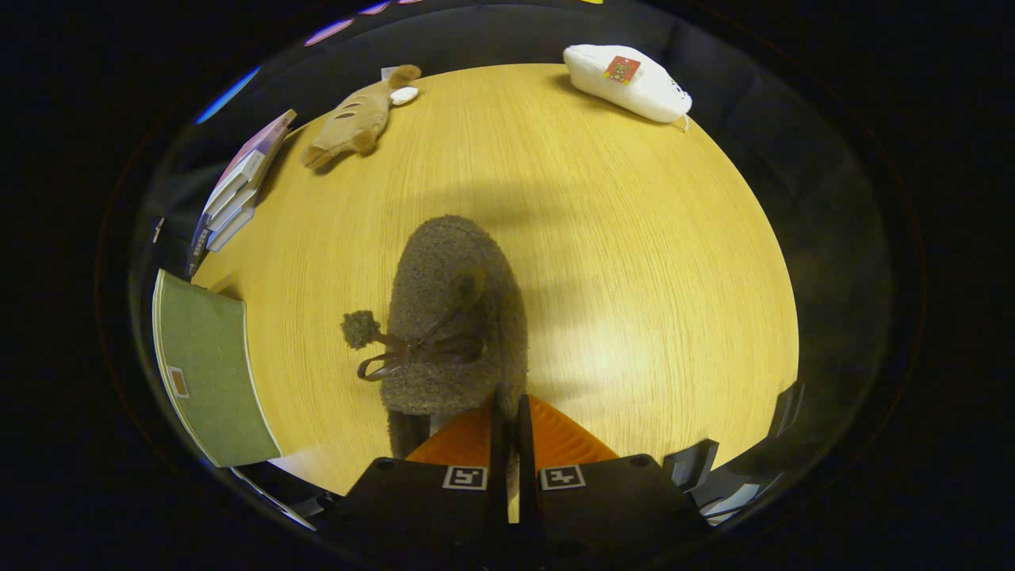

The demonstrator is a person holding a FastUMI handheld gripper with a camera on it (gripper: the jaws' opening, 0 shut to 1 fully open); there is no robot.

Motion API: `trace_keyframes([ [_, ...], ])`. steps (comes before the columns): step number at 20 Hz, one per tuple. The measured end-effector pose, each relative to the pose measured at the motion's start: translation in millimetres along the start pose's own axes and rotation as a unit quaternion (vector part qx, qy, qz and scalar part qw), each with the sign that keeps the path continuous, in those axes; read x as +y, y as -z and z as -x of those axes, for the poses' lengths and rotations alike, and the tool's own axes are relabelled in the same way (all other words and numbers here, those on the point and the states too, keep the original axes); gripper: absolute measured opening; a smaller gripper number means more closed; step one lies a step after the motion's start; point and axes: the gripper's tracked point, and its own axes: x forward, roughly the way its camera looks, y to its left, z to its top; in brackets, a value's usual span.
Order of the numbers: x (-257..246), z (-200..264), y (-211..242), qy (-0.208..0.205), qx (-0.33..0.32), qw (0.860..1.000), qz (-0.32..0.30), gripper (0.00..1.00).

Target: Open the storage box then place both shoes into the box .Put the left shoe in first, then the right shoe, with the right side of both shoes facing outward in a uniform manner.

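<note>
The round wooden table takes up most of the gripper view, its pale grain bright under the light. Next in size, the green storage box sits at the table's near left edge, lid side flat and closed as far as can be seen, a small label patch on it. And right in the centre, the fuzzy brown shoe, a curly-fleece slipper boot with a dark ribbon bow and a pom-pom dangling to its left, heel end toward the camera, toe pointing away across the table.

Here's the gripper: its two fingers are drawn nearly together, pinching the rear collar of the fuzzy brown shoe between them, so it's clamped on the shoe's back edge. The shoe's sole appears to be on or just above the tabletop; hard to tell which.

Farther back on the left, a stack of books lies at the table's rim. Beyond them, a tan plush animal lies on its side. Across at the far right edge rests a white plush toy with a small red tag.
</note>
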Motion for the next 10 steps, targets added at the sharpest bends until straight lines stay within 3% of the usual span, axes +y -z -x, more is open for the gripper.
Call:
trace_keyframes([
  [2, 1, 6, -1, -0.014, -0.002, 1.000, -0.012, 0.05],
  [10, 33, 60, -10, -0.055, -0.038, 0.997, -0.034, 0.05],
])
